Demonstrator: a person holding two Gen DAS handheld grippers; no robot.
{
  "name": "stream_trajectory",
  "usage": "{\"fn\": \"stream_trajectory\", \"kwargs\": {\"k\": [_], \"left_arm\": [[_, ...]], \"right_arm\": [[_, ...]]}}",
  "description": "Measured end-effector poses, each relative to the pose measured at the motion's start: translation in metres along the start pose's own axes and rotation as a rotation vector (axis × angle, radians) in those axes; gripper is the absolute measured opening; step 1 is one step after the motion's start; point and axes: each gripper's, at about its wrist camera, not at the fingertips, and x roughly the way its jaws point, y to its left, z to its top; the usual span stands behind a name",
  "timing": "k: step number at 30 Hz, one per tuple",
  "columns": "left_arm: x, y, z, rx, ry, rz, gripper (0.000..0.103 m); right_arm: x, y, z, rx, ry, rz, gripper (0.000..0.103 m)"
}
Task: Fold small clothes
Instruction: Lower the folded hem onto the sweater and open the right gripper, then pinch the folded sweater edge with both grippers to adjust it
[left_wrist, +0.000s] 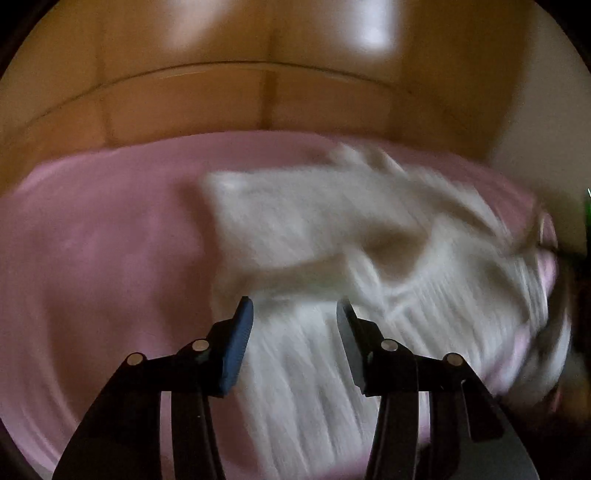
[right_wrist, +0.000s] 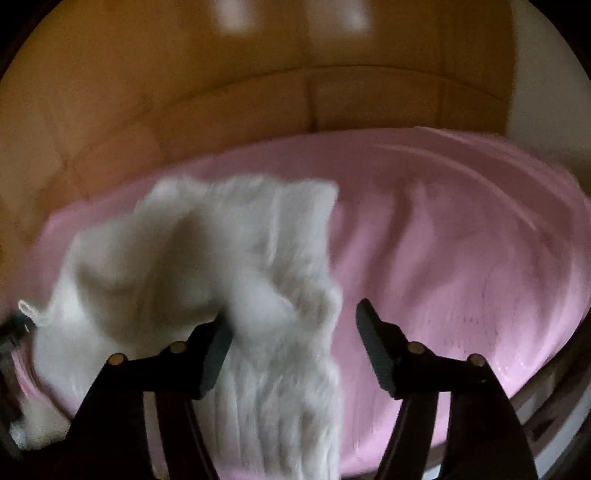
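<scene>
White ribbed knit fills the near field of both views: a small white garment (left_wrist: 332, 258) lies on a pink sheet (left_wrist: 103, 251), and motion blur hides which edge is hem, sleeve or collar.

Nearest in the left wrist view, the left gripper (left_wrist: 294, 325) has its jaws apart with nothing between the pads; ribbed cloth lies below the gap, running from about 6 o'clock up towards 1 o'clock. Whether the tips touch the fabric I cannot tell.

In the right wrist view the right gripper (right_wrist: 293, 326) also stands wide apart. A band of the garment (right_wrist: 229, 266) passes through the gap against the left finger, with bare pink sheet (right_wrist: 461, 240) by the right finger at about 4 o'clock. No clamping shows.

Farther out, the cloth looks rumpled, with a raised fold or hollow near the middle and a loose corner at about 10 o'clock in the left view. Beyond the sheet, at 12 o'clock, stands a wooden headboard (left_wrist: 258, 92).

My judgement: folding is at an early or middle stage. The piece is not a neat flat packet; it needs smoothing and at least one more fold.
</scene>
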Motion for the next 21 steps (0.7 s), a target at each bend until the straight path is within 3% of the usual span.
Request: {"fn": "stream_trajectory", "kwargs": {"k": [3,5,6,9,15,20,21], "left_arm": [[0.006,0.038,0.017,-0.188,-0.006,0.047,0.046],[-0.002,0.057,0.02,-0.236,-0.038,0.0,0.046],[-0.007,0.061,0.019,-0.226,-0.047,-0.02,0.046],[-0.014,0.063,0.013,-0.167,-0.061,-0.066,0.062],[0.003,0.018,0.003,0.033,-0.025,-0.101,0.063],[0.031,-0.012,0.005,0.139,-0.008,-0.077,0.063],[0.034,-0.013,0.004,0.143,0.0,-0.077,0.063]], "right_arm": [[0.003,-0.013,0.008,0.049,-0.003,-0.014,0.067],[0.002,-0.015,0.005,0.032,0.005,-0.003,0.062],[0.001,-0.014,0.003,0.019,0.008,0.001,0.061],[0.003,-0.009,-0.002,-0.017,0.02,0.027,0.054],[0.03,0.023,0.006,-0.12,0.021,0.024,0.049],[0.049,0.039,0.007,-0.197,0.059,-0.035,0.012],[0.048,0.039,0.005,-0.192,0.06,-0.032,0.01]]}}
